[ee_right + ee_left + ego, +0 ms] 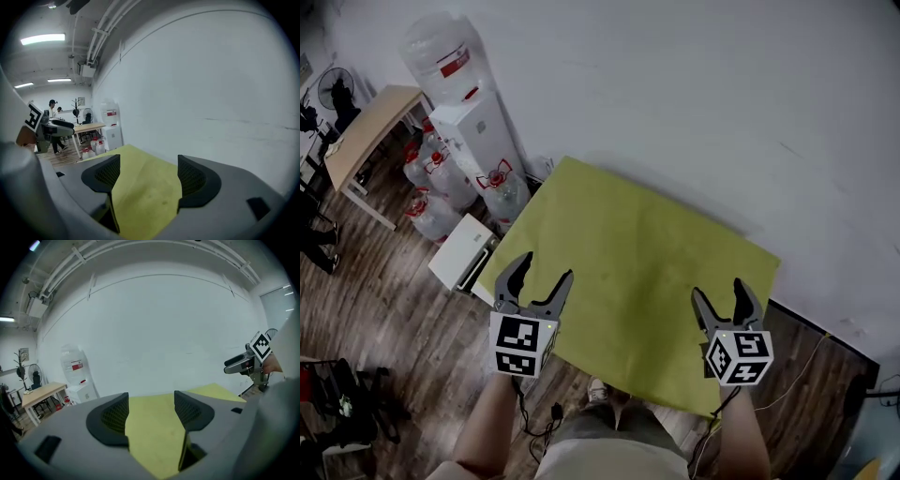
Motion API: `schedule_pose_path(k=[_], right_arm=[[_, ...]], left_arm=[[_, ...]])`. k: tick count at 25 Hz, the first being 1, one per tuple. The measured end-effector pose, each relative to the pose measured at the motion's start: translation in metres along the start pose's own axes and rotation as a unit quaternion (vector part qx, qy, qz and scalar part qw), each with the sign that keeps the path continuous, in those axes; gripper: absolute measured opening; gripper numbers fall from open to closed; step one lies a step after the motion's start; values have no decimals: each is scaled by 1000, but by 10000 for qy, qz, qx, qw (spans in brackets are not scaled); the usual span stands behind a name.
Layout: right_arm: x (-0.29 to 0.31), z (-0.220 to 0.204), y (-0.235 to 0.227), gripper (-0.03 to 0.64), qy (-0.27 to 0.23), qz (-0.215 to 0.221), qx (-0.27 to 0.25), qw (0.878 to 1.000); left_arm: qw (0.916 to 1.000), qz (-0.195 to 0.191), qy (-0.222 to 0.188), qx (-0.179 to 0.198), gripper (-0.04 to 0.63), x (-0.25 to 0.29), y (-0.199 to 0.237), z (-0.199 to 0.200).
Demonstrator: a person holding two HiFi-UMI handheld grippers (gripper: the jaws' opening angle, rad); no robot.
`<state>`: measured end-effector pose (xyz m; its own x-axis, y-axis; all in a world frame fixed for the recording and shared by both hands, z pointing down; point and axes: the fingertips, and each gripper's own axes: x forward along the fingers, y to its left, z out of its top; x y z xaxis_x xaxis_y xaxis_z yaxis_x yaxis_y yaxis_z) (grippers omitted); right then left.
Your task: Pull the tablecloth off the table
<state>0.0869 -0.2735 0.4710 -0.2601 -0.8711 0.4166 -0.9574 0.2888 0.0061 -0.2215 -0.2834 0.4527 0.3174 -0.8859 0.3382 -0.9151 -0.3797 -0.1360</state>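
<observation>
Tablecloth (628, 272), yellow-green, lies spread flat over the table by the white wall (694, 84), covering the top completely. Left gripper (547, 265) sits over its near-left edge and right gripper (718, 288) over the near-right part. Both point toward the wall. Jaws on both are spread wide, w/ nothing pinched; each gripper view shows only cloth through the gap, lying below and beyond the tips. Can't tell if either touches the fabric.

Head view alone shows the whole cloth outline, incl. the hanging near edge and the person's forearms. Left gripper view catches the other gripper off to its right, above the cloth's far corner. Right gripper view shows a person (52, 110) standing far back in the room.

Left of the table: water dispenser (473, 131) w/ a bottle on top, spare water jugs (431, 211) on the wood floor (394, 309), a white box (461, 251) just beside the table corner, a wooden desk (370, 131) and a fan (336, 92) further off.
</observation>
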Motion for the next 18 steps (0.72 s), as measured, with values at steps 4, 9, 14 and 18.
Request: schedule_pose_path(k=[4,9,14,18], right_arm=[[30,-26,-19,377,263,58,51,9996],[68,-66,-41,377,666,112,108,9977],[92,-106,-58,383,1060,87,293,9939],[105,-142,-67,385,1388,202,598,9883]], left_arm=[[9987,-10,272,-441,307,37,-4,-29],[9948,-106,734,-692,313,82,-16,-74],[9878,-330,1270,-837,318,114,-29,-119],[9799,-461,1604,-1094,322,130,-39,-149]])
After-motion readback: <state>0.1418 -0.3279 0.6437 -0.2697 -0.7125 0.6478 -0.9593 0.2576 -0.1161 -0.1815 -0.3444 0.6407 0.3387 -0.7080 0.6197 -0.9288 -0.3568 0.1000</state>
